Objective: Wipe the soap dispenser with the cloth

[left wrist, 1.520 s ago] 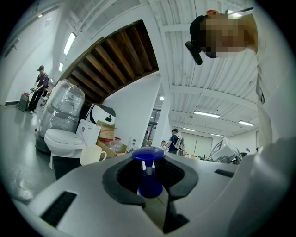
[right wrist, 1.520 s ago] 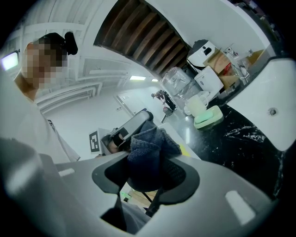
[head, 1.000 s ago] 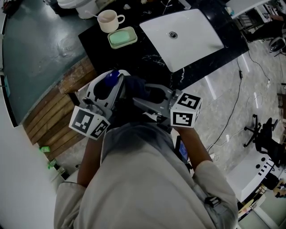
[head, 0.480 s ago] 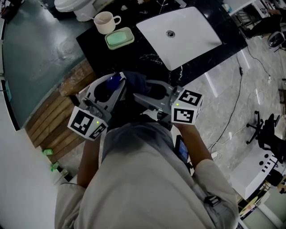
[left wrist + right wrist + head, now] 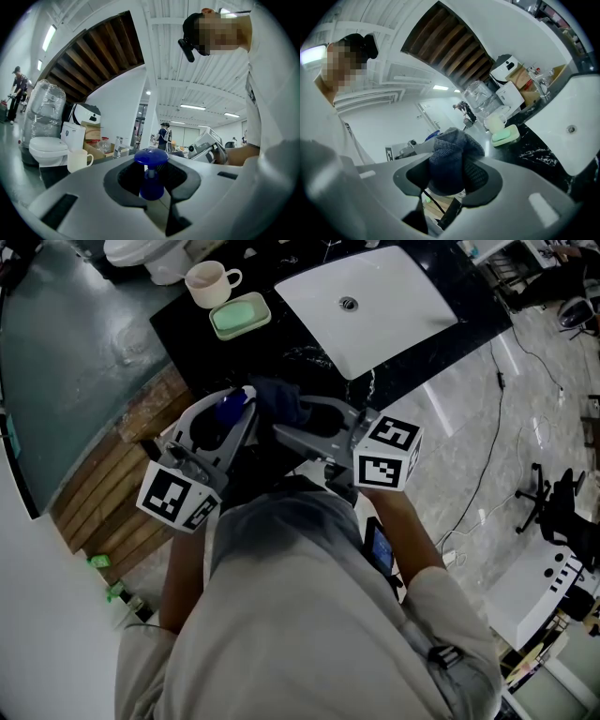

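Left gripper view shows left hand-held gripper (image 5: 150,177) clamping the blue soap dispenser (image 5: 152,186), right gripper view shows right hand-held gripper (image 5: 448,182) clamping the cloth (image 5: 449,157); head view alone places both at the surface's (image 5: 281,345) near edge.

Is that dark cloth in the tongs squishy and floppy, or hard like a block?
Probably soft and floppy: the cloth bunches into folds where the right tongs pinch it, and its top bulges over them. Its knitted, fuzzy look suggests it is light and grippy, not slippery. It likely would not roll or break if dropped.
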Demonstrator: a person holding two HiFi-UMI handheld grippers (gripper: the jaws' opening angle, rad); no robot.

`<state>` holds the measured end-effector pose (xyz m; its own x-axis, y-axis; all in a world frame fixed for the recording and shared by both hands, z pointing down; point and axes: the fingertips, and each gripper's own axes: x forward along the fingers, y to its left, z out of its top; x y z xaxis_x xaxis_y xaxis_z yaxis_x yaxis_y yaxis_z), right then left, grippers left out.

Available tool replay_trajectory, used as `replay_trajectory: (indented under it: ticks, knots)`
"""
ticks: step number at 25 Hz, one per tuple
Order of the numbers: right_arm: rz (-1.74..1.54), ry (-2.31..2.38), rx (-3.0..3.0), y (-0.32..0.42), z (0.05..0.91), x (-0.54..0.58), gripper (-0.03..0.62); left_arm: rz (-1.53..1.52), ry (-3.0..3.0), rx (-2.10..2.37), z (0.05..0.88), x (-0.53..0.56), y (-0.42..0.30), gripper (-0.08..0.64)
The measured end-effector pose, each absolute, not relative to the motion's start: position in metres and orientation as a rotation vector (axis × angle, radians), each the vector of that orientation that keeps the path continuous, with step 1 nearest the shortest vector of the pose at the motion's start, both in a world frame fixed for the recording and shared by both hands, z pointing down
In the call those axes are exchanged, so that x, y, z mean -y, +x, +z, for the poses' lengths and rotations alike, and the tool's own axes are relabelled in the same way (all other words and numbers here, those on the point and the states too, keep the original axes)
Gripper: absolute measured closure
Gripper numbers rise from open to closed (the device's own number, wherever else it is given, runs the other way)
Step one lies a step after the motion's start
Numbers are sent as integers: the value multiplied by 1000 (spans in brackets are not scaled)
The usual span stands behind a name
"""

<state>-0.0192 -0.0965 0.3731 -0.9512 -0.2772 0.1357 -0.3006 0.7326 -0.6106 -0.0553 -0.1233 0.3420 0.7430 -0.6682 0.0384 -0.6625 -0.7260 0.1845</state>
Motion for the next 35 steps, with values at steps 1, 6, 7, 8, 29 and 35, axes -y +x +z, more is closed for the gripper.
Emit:
replay_trajectory:
  ticks: [1,6,7,8,29,35]
  knots:
    - [1030,489,2890,-18,374,97,433,-41,2759,1062,342,123,-54,480]
    - [1044,543,2886,-10,378,103,433,-35,2773,1054,341,122,-50,480]
    - [1044,548,2886,-9,378,104,433,-31,2773,1062,341,122,-51,480]
    - [1043,552,2886,-8,378,104,433,-28,2772,1071,341,123,-51,480]
    - [1050,678,2882,20,383,112,433,74,2868,926,341,105,-32,334]
    - [1038,708,2884,26,383,110,433,45,2869,918,341,97,-35,316]
